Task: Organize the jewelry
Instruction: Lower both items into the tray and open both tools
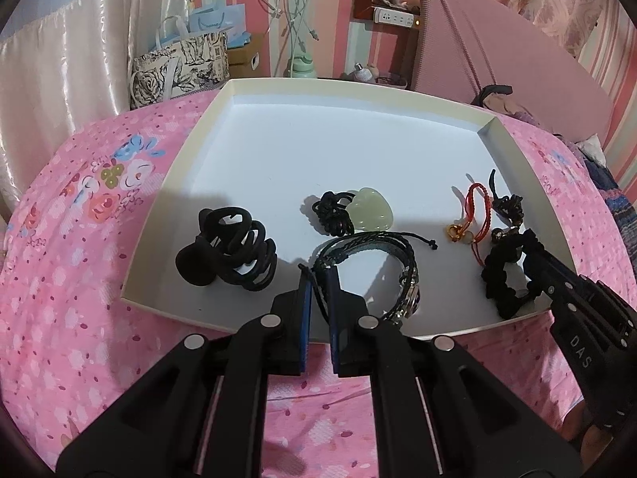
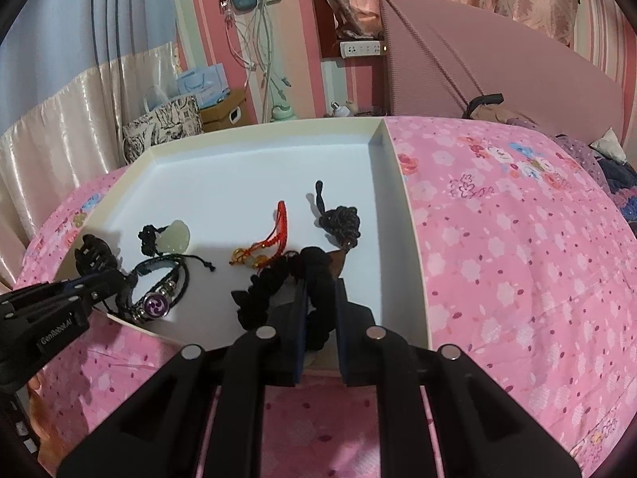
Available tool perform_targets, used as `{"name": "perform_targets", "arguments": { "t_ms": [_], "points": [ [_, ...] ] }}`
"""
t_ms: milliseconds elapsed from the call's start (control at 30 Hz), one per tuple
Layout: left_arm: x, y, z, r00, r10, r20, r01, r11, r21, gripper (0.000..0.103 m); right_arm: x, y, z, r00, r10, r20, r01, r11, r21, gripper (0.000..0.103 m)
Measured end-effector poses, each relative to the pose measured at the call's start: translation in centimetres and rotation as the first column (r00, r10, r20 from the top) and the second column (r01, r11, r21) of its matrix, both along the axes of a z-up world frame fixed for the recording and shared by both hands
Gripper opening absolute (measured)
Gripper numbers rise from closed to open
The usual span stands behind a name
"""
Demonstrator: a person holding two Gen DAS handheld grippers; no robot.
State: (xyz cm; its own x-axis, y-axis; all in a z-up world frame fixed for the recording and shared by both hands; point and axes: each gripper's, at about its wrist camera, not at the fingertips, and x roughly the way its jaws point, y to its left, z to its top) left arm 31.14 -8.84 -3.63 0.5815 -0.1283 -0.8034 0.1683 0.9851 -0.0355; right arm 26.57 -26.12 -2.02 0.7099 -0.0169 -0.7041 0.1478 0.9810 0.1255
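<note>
A shallow white tray (image 1: pixel 338 147) (image 2: pixel 258 175) lies on a pink bedspread and holds jewelry. My left gripper (image 1: pixel 318 279) (image 2: pixel 117 281) is shut on a strand of the black cord bracelet (image 1: pixel 382 251) (image 2: pixel 163 279), which carries a purple round charm. At the tray's near right corner, my right gripper (image 2: pixel 321 285) (image 1: pixel 531 241) is shut on a black braided band (image 2: pixel 274 283) (image 1: pixel 497 279). Also in the tray are a black hair claw (image 1: pixel 231 251) (image 2: pixel 93 257), a pale jade pendant (image 1: pixel 368 209) (image 2: pixel 177 235) on black cord, a red cord charm (image 1: pixel 475 211) (image 2: pixel 270 243) and a dark knotted tassel (image 1: pixel 507 205) (image 2: pixel 342 219).
The pink floral bedspread (image 1: pixel 79 318) (image 2: pixel 517 259) surrounds the tray. Behind it stand a pink headboard (image 1: pixel 497 51), a printed bag (image 1: pixel 179 63), a cardboard box (image 2: pixel 223 109) and hanging cables (image 2: pixel 258 51). The tray's far half is bare.
</note>
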Motion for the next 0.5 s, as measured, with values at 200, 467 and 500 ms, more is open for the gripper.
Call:
{"name": "perform_targets", "arguments": {
  "t_ms": [200, 467, 500],
  "points": [
    [-0.1, 0.0, 0.0, 1.000, -0.001, 0.005, 0.001, 1.000, 0.011, 0.006, 0.1, 0.5, -0.2, 1.000, 0.000, -0.003, 0.000, 0.999, -0.036, 0.013],
    [-0.3, -0.3, 0.2, 1.000, -0.006, 0.011, 0.006, 1.000, 0.026, 0.009, 0.1, 1.5, -0.2, 1.000, 0.003, -0.004, -0.003, 0.997, -0.082, 0.016],
    [-0.3, -0.3, 0.2, 1.000, -0.008, 0.011, 0.007, 1.000, 0.028, 0.010, 0.1, 1.5, -0.2, 1.000, 0.003, -0.005, -0.003, 0.997, -0.080, 0.016]
  ]
}}
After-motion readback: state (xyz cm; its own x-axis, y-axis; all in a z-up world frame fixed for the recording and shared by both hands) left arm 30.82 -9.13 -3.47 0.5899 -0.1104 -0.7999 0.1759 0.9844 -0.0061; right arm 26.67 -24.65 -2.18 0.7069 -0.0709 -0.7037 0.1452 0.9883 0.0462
